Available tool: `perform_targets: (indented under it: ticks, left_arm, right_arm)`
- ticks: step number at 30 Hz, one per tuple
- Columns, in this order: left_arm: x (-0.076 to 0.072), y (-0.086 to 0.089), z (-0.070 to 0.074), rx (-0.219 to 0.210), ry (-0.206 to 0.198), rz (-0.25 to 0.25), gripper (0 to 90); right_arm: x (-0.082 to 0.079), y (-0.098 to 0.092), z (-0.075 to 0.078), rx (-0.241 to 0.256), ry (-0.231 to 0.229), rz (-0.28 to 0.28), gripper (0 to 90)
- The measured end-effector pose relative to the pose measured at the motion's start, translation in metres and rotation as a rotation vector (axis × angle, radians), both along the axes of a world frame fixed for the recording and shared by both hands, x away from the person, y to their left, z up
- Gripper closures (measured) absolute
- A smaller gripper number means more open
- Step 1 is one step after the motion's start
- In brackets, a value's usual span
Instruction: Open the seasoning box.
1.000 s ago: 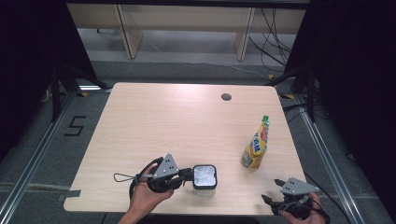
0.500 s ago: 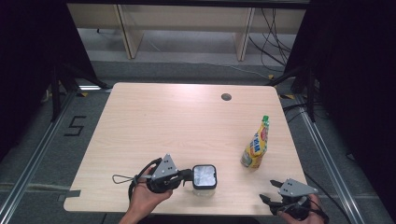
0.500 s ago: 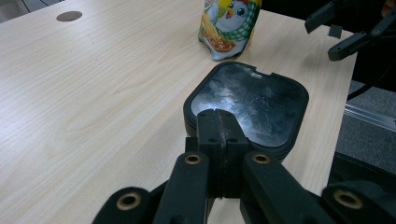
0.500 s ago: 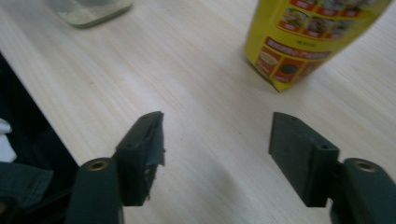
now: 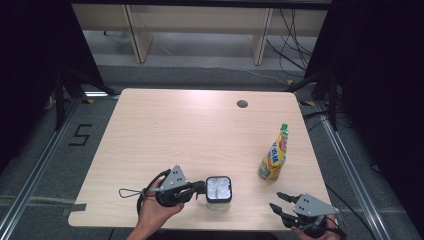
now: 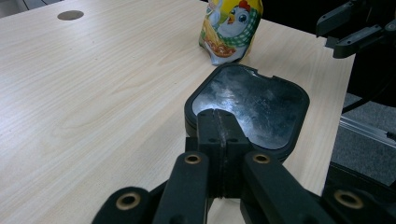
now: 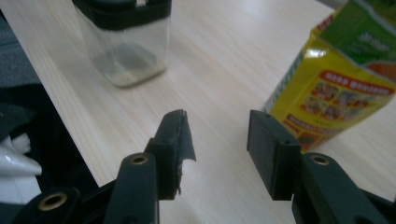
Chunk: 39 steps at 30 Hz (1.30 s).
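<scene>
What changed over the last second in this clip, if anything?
Little changed. The right gripper, jaws open, drifted slightly toward the table's near edge. The left gripper stayed shut at the black lid of the clear container, which did not move. The yellow pouch stayed upright in its place on the table.

This looks like a lab or recording studio. A bare wooden table (image 5: pixel 200 135) with a cable hole (image 5: pixel 242 104) stands on grey floor, between metal rails (image 5: pixel 35 165) left and right. Black curtains (image 5: pixel 30 60) flank it, loose cables (image 5: pixel 290 40) trail at the far right, and a taped "5" (image 5: pixel 80 135) marks the floor.
</scene>
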State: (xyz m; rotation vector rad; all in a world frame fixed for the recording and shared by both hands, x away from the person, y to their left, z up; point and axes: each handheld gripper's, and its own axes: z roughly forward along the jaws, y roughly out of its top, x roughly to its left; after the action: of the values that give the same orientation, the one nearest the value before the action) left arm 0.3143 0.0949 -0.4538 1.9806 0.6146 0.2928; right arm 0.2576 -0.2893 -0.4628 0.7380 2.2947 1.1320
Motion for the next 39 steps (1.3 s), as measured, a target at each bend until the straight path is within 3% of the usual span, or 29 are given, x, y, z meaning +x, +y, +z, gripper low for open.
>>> perform_targets:
  ticks: [6, 11, 12, 16, 18, 25, 27, 37, 39]
  left_arm:
    - [-0.001, 0.000, -0.002, -0.031, 0.013, 0.016, 89.1]
    - [0.000, 0.001, -0.002, -0.021, 0.014, 0.016, 89.1]
    - [-0.001, 0.000, -0.003, -0.044, 0.021, 0.021, 89.1]
    - [0.001, 0.002, -0.003, -0.041, 0.014, 0.003, 89.1]
    - [0.000, 0.002, -0.004, -0.060, 0.033, 0.020, 89.0]
    - [-0.001, 0.003, -0.005, -0.052, 0.032, 0.027, 89.0]
    - [0.000, 0.004, -0.006, -0.060, 0.020, 0.015, 89.0]
    - [0.000, 0.004, -0.007, -0.069, 0.014, 0.010, 89.0]
    - [0.000, 0.004, -0.008, -0.069, 0.013, 0.013, 88.9]
  right_arm:
    - [0.001, 0.012, 0.001, 0.049, 0.006, 0.036, 62.9]
    - [0.002, 0.022, 0.001, 0.052, -0.002, 0.069, 66.1]
    - [0.002, 0.024, 0.002, 0.054, -0.005, 0.076, 67.0]
    - [0.001, 0.032, 0.003, 0.051, -0.027, 0.102, 69.7]
    - [0.001, 0.035, 0.003, 0.060, -0.037, 0.113, 71.7]
    - [0.002, 0.042, 0.004, 0.059, -0.052, 0.142, 77.7]
    - [0.004, 0.047, 0.005, 0.078, -0.061, 0.158, 79.9]
    - [0.019, 0.074, 0.006, 0.067, -0.036, 0.194, 85.8]
    - [0.022, 0.080, 0.006, 0.084, -0.037, 0.200, 86.2]
